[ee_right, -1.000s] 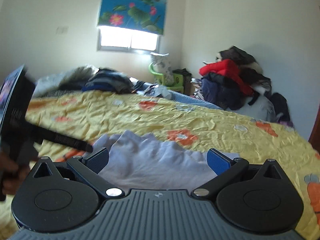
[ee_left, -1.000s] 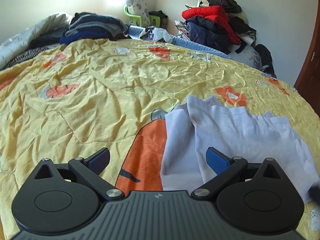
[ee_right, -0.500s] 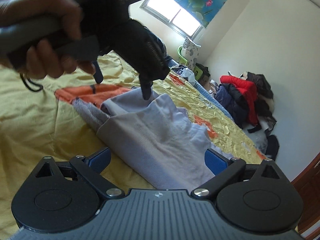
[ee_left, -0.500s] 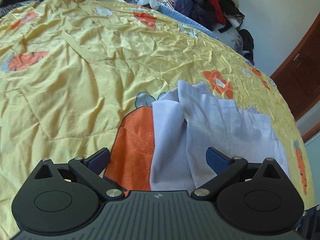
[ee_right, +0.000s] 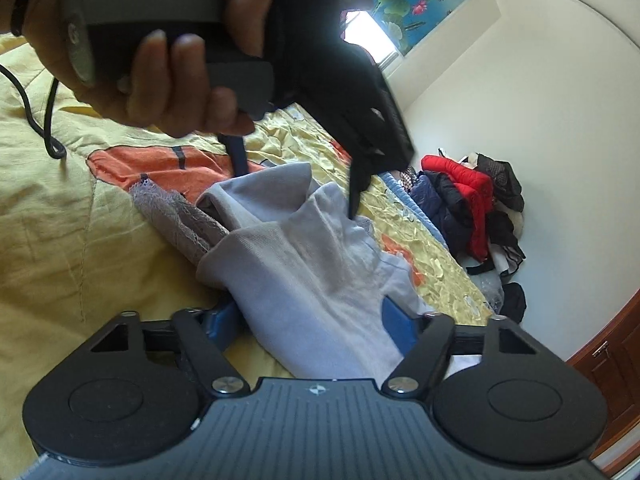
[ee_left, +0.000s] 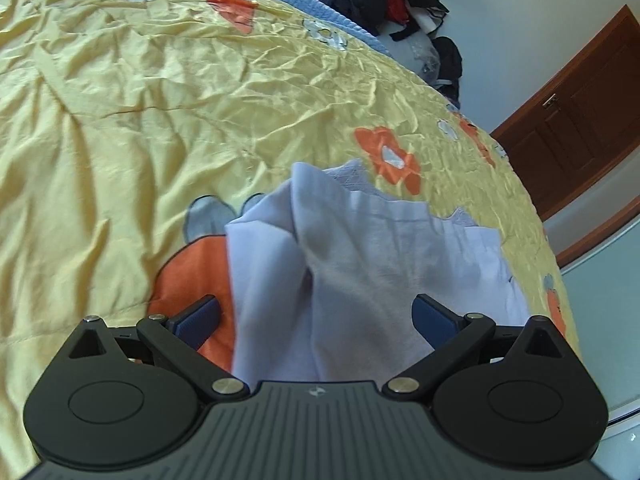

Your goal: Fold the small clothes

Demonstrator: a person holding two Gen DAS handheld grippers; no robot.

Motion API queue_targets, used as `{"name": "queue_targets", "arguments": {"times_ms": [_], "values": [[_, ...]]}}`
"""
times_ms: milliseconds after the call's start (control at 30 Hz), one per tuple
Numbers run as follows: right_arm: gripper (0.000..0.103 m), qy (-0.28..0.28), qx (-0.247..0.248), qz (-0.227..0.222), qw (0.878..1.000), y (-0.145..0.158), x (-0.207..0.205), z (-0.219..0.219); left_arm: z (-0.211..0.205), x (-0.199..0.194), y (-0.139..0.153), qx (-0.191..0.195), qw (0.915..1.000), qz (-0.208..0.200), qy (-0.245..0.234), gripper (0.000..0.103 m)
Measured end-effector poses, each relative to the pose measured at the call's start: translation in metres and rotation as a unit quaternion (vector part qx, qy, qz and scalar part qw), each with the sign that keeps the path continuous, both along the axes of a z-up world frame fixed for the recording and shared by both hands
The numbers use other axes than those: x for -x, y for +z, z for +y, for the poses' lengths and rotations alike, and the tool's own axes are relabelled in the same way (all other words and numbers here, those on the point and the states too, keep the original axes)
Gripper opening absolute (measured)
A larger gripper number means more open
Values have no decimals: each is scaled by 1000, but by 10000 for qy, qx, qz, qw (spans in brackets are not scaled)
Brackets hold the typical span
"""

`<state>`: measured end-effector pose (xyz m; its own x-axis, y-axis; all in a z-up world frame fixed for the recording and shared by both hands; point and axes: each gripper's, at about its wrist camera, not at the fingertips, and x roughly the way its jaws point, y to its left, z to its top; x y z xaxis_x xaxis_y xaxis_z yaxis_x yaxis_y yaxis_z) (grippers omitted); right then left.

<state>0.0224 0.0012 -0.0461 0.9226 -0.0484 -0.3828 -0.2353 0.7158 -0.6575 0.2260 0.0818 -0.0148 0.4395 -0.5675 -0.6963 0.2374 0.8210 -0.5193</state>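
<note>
A small pale lilac garment [ee_left: 360, 256] with a lace edge lies crumpled on the yellow bedspread [ee_left: 160, 92]. My left gripper [ee_left: 316, 316] is open, its blue pads on either side of the garment's near end. In the right wrist view the garment [ee_right: 304, 272] runs between the open blue pads of my right gripper [ee_right: 308, 324]. There the left gripper [ee_right: 296, 184], held in a hand, points down over the garment's far end with its fingers spread.
A pile of red and dark jackets [ee_right: 468, 208] lies at the bed's far side by the wall. A brown wooden door [ee_left: 576, 124] stands to the right. A black cable [ee_right: 44, 120] hangs from the hand-held gripper.
Both grippers have dropped lower and closer to the garment. The left gripper has tilted down over its far end. The right gripper's pads now straddle the garment's near end.
</note>
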Motion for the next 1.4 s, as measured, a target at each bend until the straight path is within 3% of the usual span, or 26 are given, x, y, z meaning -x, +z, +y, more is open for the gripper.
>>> {"name": "queue_targets", "arguments": {"times_ms": [233,300,367,433,533,633,933,1400], "values": [[38,158,74,121,9998,-4,-2,5,1,-15,-9,794,9966,105,183,102],[35,182,117,127,9997,-5,-2,8,2,-18,-10,881,9957,104,256,98],[33,215,142,133,9996,-6,0,10,-1,-19,-8,704,9971,28,301,81],[29,260,166,147,9994,-7,2,10,-5,-18,-7,410,9985,-72,362,53],[26,335,268,151,9990,-9,4,12,-5,-19,-9,203,9984,-63,516,25],[22,386,302,178,9986,-10,4,12,-4,-19,-12,180,9982,-46,570,13],[16,500,-317,149,9981,5,11,-3,-30,4,15,-571,9937,-790,558,10],[14,357,-1610,-67,9863,47,30,-51,-59,23,56,-629,9902,-1070,637,10]]}}
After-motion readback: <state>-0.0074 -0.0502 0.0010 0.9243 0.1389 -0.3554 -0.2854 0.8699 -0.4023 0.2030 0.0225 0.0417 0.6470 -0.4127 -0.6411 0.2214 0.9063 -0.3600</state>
